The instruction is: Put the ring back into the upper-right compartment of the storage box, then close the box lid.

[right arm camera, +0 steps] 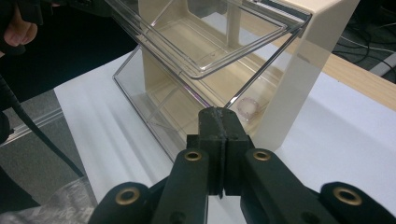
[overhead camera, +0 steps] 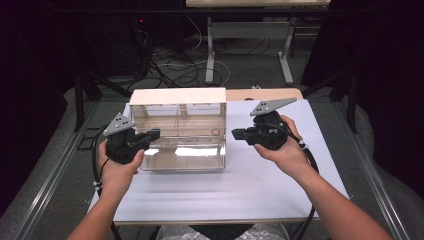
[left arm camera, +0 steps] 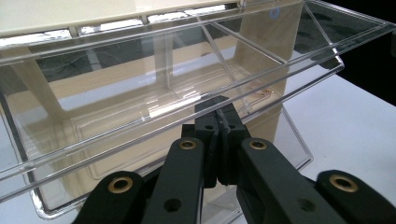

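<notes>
A clear plastic two-tier bin organizer [overhead camera: 177,96] with a cream frame stands on the white tabletop [overhead camera: 250,185]. My left gripper [overhead camera: 154,134] is shut, its tips against the organizer's left front. In the left gripper view the shut tips [left arm camera: 218,106] sit just under the front lip of the upper clear bin [left arm camera: 140,93]; whether they touch it I cannot tell. My right gripper [overhead camera: 236,134] is shut and empty, just right of the organizer's cream side panel [right arm camera: 308,70]. Its tips [right arm camera: 218,114] point at the lower bin, where a small pale ring [right arm camera: 247,108] lies.
A wooden strip [overhead camera: 265,94] borders the tabletop's back edge. Metal rails [overhead camera: 50,175] run along both sides of the table. Beyond it are desk legs [overhead camera: 210,55] and loose cables [overhead camera: 170,67] on the floor. White surface spreads in front and to the right of the organizer.
</notes>
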Action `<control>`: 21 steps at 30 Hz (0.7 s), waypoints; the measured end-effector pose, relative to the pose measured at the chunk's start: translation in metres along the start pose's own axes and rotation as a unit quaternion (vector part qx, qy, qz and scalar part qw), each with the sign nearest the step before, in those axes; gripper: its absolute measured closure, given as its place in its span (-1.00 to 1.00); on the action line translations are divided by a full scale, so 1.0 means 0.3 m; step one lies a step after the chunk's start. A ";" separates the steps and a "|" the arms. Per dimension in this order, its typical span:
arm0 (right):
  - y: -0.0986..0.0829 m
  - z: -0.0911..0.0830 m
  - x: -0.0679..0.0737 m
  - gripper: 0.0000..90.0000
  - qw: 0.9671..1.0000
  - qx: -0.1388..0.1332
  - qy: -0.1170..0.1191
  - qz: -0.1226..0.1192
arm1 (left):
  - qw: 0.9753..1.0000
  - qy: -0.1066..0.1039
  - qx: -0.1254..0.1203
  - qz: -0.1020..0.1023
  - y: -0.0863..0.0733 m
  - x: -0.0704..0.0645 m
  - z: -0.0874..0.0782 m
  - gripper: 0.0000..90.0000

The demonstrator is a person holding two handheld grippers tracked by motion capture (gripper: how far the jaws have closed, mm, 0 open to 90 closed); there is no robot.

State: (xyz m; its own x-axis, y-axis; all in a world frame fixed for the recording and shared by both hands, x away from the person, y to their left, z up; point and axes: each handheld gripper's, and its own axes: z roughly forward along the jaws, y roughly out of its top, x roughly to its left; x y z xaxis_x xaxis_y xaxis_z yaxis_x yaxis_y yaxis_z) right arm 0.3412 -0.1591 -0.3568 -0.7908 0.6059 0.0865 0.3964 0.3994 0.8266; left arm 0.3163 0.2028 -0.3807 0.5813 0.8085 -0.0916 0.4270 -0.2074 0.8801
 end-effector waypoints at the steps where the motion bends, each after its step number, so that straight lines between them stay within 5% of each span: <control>1: 0.000 -0.001 -0.001 1.00 1.000 0.000 0.000 -0.002 | 1.000 0.000 0.000 -0.001 -0.003 0.000 0.001 1.00; 21: 0.014 0.021 0.005 1.00 1.000 -0.004 0.003 -0.001 | 1.000 -0.004 0.006 -0.011 -0.054 0.010 0.024 1.00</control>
State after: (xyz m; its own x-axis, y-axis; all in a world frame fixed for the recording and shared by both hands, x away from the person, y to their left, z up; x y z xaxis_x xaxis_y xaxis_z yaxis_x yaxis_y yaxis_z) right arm 0.3446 -0.1522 -0.3566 -0.7944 0.6011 0.0869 0.3900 0.3952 0.8317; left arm 0.3161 0.2047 -0.3986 0.5765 0.8090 -0.1147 0.4477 -0.1953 0.8726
